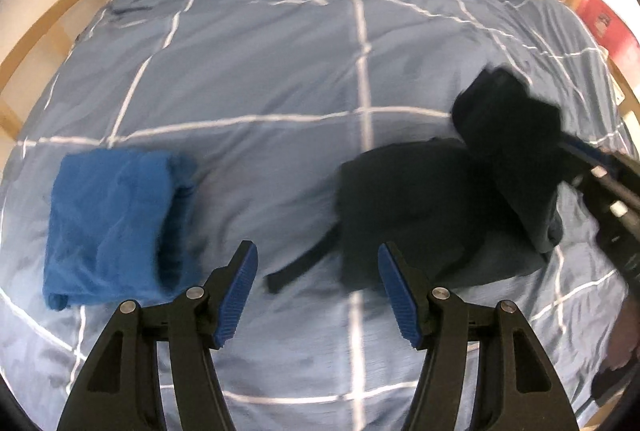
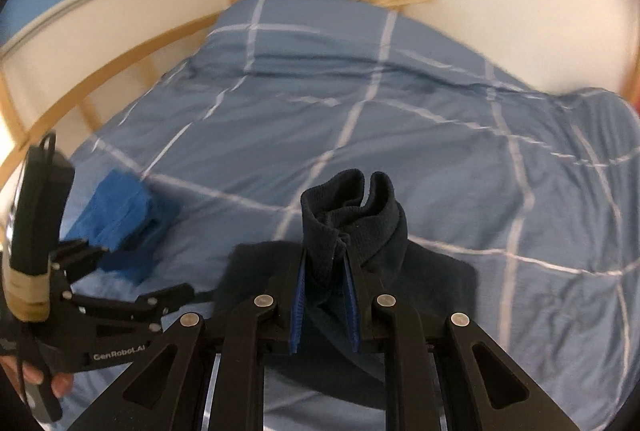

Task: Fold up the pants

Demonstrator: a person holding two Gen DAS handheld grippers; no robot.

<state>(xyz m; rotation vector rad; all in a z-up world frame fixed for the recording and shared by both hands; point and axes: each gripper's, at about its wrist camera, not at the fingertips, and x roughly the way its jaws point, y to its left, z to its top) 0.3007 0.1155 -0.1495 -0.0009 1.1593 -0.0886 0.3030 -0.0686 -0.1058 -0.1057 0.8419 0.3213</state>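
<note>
My right gripper (image 2: pixel 325 283) clamps dark pants (image 2: pixel 352 215) cuff, rest heaped on bed (image 2: pixel 440 135) (folds blurred, unreadable). My left gripper (image 1: pixel 318 291) open, empty; right gripper body cut off at frame edge.

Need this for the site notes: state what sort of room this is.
Most likely a bedroom. The work surface is a bed under a blue checked duvet, with a wooden bed frame along a plain wall, and folded blue clothing lies on the cover.
</note>
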